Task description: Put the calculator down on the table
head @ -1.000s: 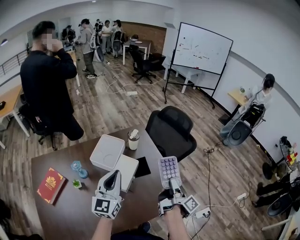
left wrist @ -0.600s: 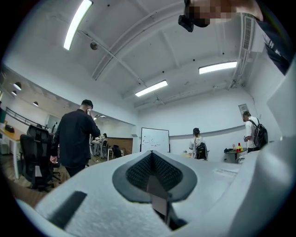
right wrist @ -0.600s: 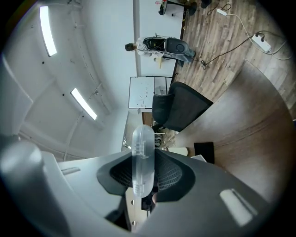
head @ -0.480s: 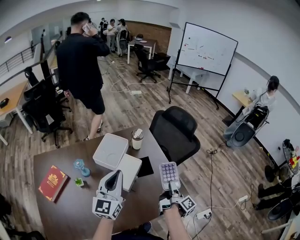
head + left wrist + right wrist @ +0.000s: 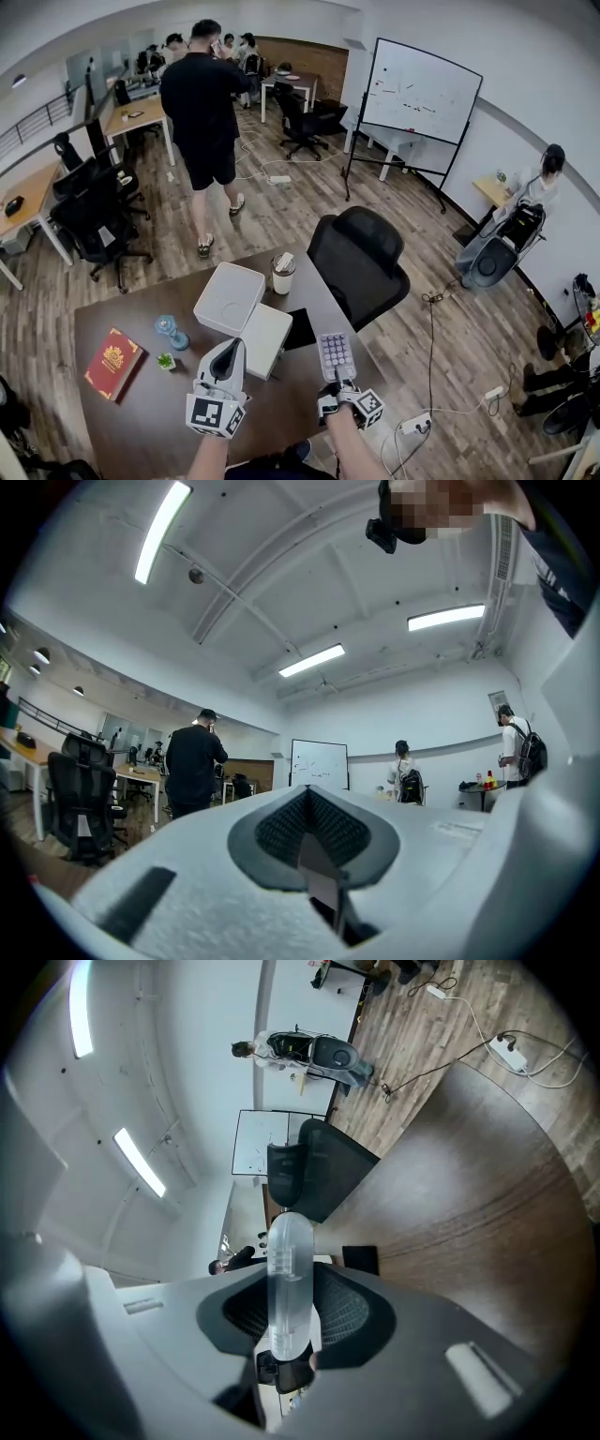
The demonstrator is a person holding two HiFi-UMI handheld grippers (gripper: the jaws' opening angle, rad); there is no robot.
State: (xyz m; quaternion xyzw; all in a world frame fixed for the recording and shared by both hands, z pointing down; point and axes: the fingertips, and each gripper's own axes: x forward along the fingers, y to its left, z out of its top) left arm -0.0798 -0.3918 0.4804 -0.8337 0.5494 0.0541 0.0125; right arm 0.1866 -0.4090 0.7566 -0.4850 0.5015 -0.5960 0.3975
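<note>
The calculator (image 5: pixel 335 354), pale lilac with rows of round keys, is held by its near end in my right gripper (image 5: pixel 342 379), which is shut on it low over the right part of the brown table (image 5: pixel 141 412). In the right gripper view the calculator (image 5: pixel 289 1279) stands edge-on between the two pads, with the table top (image 5: pixel 469 1194) just beyond. Whether it touches the wood I cannot tell. My left gripper (image 5: pixel 227 352) hovers over the table to the left, shut with nothing in it; in its own view the left gripper (image 5: pixel 314 834) shows pads that meet.
Two white boxes (image 5: pixel 230 298) (image 5: pixel 265 339) lie ahead of the left gripper, a black pad (image 5: pixel 300 328) beside them and a lidded cup (image 5: pixel 280 274) behind. A red book (image 5: pixel 112 361), a blue object (image 5: pixel 169 330) and a tiny plant (image 5: pixel 166 361) sit at left. An office chair (image 5: pixel 361 258) stands past the table's far right edge.
My right gripper has sunk toward the table with the calculator still in it. The left gripper has kept still. The person in black has walked away toward the back of the room.
</note>
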